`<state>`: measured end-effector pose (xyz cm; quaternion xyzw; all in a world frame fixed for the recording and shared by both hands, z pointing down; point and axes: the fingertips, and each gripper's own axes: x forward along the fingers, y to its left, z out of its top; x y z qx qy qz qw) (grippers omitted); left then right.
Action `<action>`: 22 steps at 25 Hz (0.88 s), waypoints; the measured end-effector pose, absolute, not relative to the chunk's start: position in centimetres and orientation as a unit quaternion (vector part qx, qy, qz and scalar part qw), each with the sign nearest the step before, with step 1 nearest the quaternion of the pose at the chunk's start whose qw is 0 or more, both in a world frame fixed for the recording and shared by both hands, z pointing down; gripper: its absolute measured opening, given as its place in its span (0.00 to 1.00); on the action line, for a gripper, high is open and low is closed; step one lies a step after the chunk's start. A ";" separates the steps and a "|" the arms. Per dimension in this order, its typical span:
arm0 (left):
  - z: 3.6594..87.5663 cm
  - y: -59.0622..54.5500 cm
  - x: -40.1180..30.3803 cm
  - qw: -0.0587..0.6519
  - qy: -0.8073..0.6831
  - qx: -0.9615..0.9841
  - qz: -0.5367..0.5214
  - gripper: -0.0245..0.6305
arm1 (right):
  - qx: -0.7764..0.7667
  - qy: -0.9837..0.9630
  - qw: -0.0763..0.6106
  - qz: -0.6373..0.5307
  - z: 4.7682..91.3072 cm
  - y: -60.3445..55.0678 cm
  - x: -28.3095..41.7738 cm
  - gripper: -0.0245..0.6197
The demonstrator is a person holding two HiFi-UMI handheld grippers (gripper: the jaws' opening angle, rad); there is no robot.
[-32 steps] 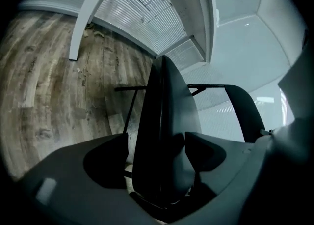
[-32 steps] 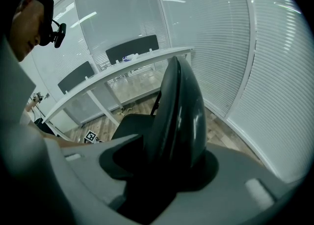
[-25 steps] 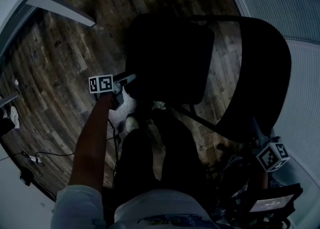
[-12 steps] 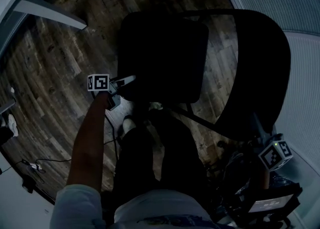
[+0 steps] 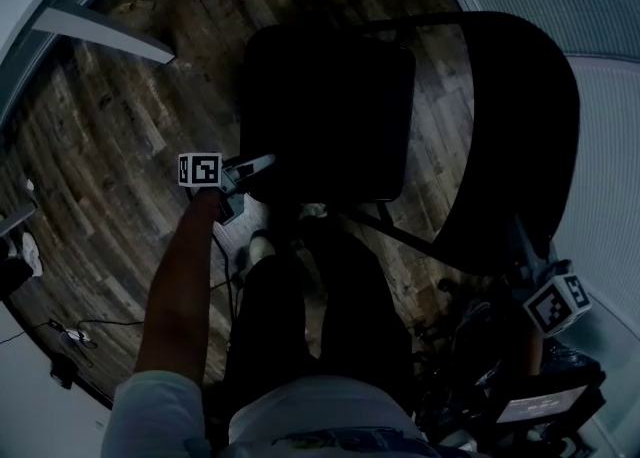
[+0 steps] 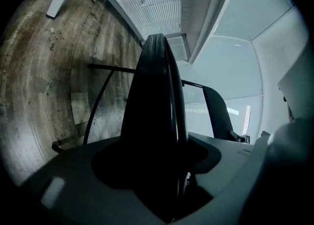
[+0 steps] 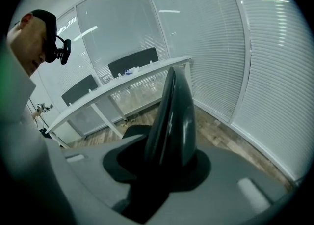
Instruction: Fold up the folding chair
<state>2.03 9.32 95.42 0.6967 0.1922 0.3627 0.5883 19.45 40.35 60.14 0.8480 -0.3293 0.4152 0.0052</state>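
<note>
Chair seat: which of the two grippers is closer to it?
Left. The left gripper has just closed its jaws on the seat at its edge; the right gripper has just closed on the backrest, off the seat.

Tips of the right tool [image 5: 522, 252] hide behind the folding chair [image 5: 325, 111].

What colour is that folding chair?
Black; the chair shows best in the head view.
</note>
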 end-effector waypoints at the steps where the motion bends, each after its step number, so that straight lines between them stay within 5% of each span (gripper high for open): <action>1: 95.0 9.5 2.1 0.587 0.195 0.697 0.363 0.47 | 0.848 -0.331 0.003 0.413 59.8 40.2 19.4 0.22; 22: 85.0 14.6 3.6 0.566 0.205 0.710 0.366 0.34 | 0.862 -0.325 0.035 0.388 53.4 38.9 18.4 0.18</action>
